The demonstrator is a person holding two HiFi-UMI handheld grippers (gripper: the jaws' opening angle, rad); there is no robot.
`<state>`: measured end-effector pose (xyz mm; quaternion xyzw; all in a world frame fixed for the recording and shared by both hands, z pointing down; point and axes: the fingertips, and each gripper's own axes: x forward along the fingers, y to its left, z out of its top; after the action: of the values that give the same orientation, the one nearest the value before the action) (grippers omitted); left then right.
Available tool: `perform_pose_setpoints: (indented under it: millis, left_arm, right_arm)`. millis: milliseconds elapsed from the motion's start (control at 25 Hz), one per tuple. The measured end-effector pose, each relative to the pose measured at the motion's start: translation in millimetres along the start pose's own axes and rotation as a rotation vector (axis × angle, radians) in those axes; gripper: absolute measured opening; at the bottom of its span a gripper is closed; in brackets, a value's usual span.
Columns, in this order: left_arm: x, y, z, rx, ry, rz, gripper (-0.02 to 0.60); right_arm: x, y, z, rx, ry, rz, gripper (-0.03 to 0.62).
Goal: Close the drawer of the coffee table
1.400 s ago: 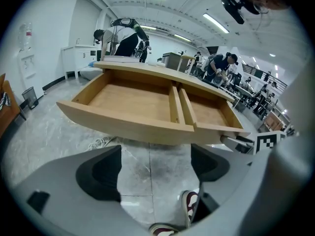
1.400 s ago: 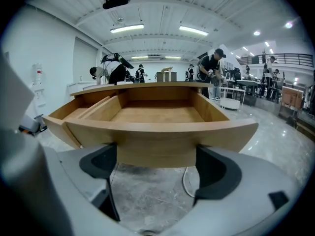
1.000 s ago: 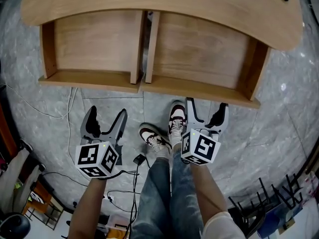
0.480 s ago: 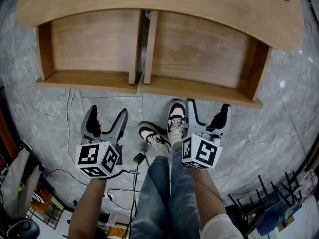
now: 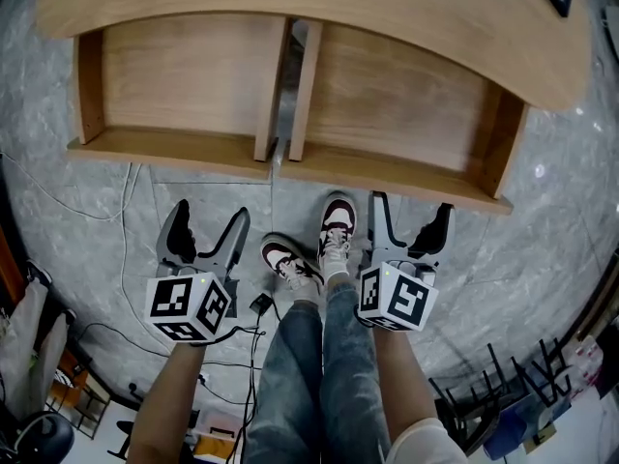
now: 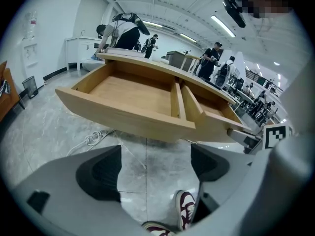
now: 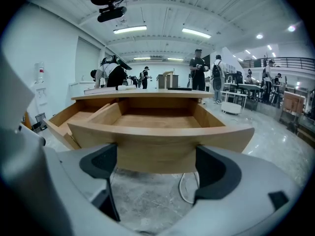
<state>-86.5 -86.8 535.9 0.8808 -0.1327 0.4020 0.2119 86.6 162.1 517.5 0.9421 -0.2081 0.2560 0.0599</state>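
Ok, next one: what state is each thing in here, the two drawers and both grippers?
Left drawer: pulled out, empty.
Right drawer: pulled out, empty.
Left gripper: open, holding nothing, short of the left drawer's front.
Right gripper: open, holding nothing, pointed at the right drawer's front and close to it.
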Motion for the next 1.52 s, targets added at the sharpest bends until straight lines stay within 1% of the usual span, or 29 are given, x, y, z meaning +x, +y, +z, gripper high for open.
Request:
perform_pose_setpoints:
  millis: [280,600,960,1520]
  left_arm:
    - [-3.7,4.7,1.1,-0.014,-0.003,0.002,0.439]
    - [-3.5,6.8,2.4,-0.024,0.001,0.007,0.439]
    - [-3.0,3.4,4.6,-0.039,0.0,0.005,0.439]
    - [-2.2,1.7,7.9,-0.094,-0.013,0.026,0.439]
  right_arm:
    - [-0.6,0.5,0.9,0.005,0.013,0.003,0.505]
    - [12.4,-2.5,20.0,-0.004,-0.033,0.004,0.505]
    - [24.9,-2.8,36.1,0.0,-0.055,0.003,0.503]
    - [37.3,-4.6,44.2,0.008,-0.04,0.004,0.505]
